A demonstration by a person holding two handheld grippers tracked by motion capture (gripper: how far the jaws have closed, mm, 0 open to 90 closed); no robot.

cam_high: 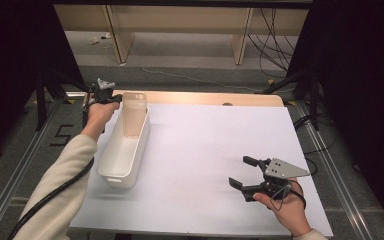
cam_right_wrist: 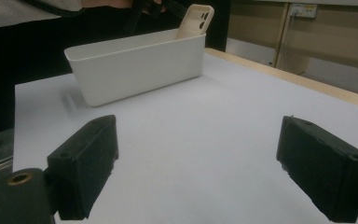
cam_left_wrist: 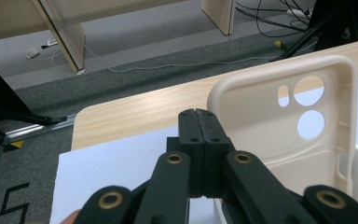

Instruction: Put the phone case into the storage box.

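A beige phone case point(cam_high: 134, 114) stands upright at the far end of a white oblong bin point(cam_high: 117, 177), leaning on its end wall. In the left gripper view the case point(cam_left_wrist: 279, 121) shows its inner side and camera holes, just right of my left gripper point(cam_left_wrist: 198, 114). That gripper's jaws are pressed flat together with nothing between them. In the high view the left gripper point(cam_high: 115, 99) hovers at the bin's far left corner, beside the case. My right gripper point(cam_high: 242, 172) rests low over the white sheet at the front right, open and empty. From the right gripper view point(cam_right_wrist: 200, 163), bin point(cam_right_wrist: 140, 67) and case point(cam_right_wrist: 195, 21) lie far ahead.
A white sheet point(cam_high: 205, 150) covers most of the wooden table point(cam_high: 205, 97). Dark stands point(cam_high: 45, 95) flank the table on both sides. Cables point(cam_high: 275, 45) and wooden furniture legs point(cam_high: 120, 35) lie on the floor beyond the far edge.
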